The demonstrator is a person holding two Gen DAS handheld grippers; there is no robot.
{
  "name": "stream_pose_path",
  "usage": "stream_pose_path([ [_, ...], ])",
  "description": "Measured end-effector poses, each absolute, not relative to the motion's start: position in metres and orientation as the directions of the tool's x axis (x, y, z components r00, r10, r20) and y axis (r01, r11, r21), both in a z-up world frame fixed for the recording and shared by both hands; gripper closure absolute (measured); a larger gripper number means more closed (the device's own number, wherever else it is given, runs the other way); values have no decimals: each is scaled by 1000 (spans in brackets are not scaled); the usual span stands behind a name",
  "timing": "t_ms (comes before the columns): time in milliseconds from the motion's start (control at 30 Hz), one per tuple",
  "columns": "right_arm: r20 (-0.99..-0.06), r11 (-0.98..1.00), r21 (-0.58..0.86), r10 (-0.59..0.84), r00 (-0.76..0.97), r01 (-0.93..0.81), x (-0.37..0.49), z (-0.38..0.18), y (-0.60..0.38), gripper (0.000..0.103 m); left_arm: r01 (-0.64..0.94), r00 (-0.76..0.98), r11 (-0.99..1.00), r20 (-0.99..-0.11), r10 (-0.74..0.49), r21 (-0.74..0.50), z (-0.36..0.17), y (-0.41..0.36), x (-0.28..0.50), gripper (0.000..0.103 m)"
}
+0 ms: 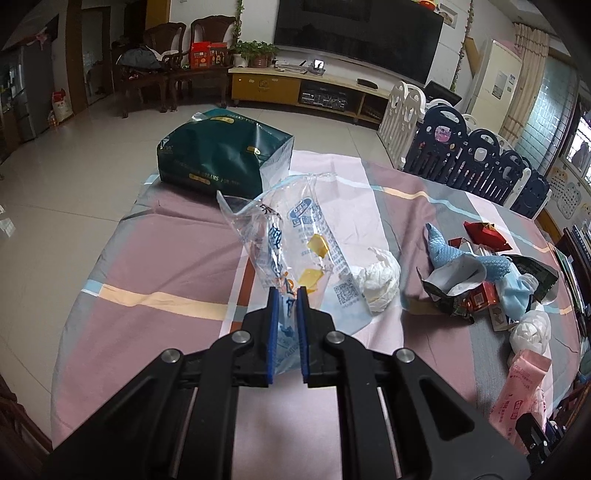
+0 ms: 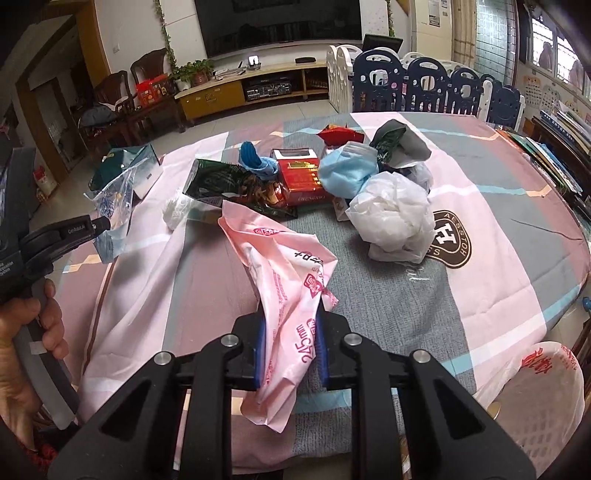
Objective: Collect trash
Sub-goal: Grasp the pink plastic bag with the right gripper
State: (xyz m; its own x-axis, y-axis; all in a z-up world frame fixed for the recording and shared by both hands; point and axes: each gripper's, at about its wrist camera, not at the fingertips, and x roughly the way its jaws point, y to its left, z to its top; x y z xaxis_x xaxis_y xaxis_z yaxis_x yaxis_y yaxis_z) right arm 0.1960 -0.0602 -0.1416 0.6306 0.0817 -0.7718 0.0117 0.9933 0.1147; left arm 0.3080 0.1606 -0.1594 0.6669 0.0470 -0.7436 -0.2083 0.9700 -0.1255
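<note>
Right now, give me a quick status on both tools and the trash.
Left tool shut on clear plastic bag. Right tool shut on pink wrapper. Trash pile left on the table; path clear.

Beyond my work I see a pink, grey and white patchwork tablecloth [image 2: 461, 280], a large black wall-mounted television [image 1: 358, 35], dark carved wooden chairs [image 1: 166, 62] and navy plastic playpen panels [image 2: 424, 88].

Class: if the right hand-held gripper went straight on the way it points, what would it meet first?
Probably the tablecloth just ahead, past the pink wrapper it grips; the white bag lies beyond, to the right. Depth is unclear.
</note>
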Motion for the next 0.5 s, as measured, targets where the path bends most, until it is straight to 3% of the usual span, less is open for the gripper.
stream_pose_path([
  [500,-775,991,128,82,627,28,191,-142,-68,82,-199,681,973,-730,52,-116,-156,159,304,93],
])
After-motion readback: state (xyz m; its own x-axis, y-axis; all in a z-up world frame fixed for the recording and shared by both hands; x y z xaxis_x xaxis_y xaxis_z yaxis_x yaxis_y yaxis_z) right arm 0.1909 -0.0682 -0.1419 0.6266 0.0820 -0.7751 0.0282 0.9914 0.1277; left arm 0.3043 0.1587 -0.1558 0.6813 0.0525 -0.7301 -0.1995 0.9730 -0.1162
